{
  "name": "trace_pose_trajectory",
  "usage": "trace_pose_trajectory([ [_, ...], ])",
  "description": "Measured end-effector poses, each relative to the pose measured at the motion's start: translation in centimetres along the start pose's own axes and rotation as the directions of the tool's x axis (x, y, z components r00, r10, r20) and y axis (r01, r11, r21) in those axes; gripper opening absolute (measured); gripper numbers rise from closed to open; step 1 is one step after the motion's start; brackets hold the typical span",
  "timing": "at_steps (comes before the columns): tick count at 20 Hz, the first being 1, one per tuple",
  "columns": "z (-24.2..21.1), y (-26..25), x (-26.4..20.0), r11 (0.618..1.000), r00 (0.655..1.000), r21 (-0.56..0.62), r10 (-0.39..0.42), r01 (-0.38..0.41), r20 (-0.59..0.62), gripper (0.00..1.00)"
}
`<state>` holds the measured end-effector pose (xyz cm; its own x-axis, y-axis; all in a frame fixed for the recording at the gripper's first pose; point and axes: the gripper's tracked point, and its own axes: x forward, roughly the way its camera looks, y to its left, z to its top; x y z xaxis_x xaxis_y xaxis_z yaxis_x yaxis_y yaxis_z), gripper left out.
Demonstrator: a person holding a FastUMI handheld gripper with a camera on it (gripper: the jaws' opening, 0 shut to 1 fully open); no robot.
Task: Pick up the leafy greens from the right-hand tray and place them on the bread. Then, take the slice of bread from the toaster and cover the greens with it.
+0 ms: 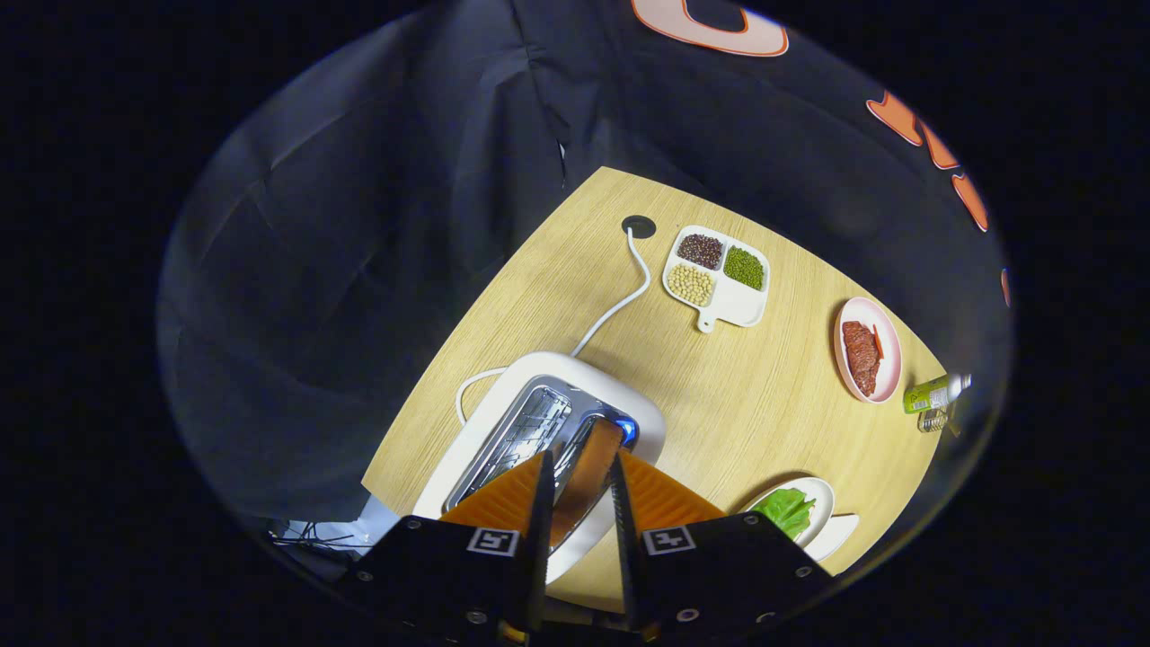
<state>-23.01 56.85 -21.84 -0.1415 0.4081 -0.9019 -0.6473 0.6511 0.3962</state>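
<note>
My gripper (581, 460) hangs over the white toaster (503, 404) and is shut on a slice of bread (588, 476). The slice shows edge-on between the two fingers, its brown crust rising past the fingertips. Under it the toaster's metal slot (521, 436) is open, with a blue light (627, 431) at its end. The leafy greens (788, 510) lie on a small white plate (822, 494) to the right of the fingers, near the table's front. I cannot tell whether bread lies under the greens.
A divided white dish (741, 310) with three kinds of beans stands beyond the toaster. To the right sit a pink plate (889, 346) with a reddish piece of meat and a lying bottle (934, 394). The toaster's white cable (620, 301) runs to a table hole (638, 226).
</note>
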Motion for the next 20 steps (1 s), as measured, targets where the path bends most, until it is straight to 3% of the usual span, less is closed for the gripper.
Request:
trace_pose_trajectory([
  [3, 0.1, 0.0, -0.3, 1.0, 1.0, 0.028, 0.0, 0.0, -0.011, 0.18],
  [5, 0.2, 0.1, -0.4, 0.999, 1.0, 0.039, 0.02, -0.02, -0.016, 0.13],
  [15, 1.3, -2.7, -8.6, 0.969, 0.971, 0.13, 0.191, -0.21, 0.145, 0.1],
  [20, 0.1, -7.9, -12.0, 0.961, 0.955, 0.142, 0.202, -0.236, 0.218, 0.1],
])
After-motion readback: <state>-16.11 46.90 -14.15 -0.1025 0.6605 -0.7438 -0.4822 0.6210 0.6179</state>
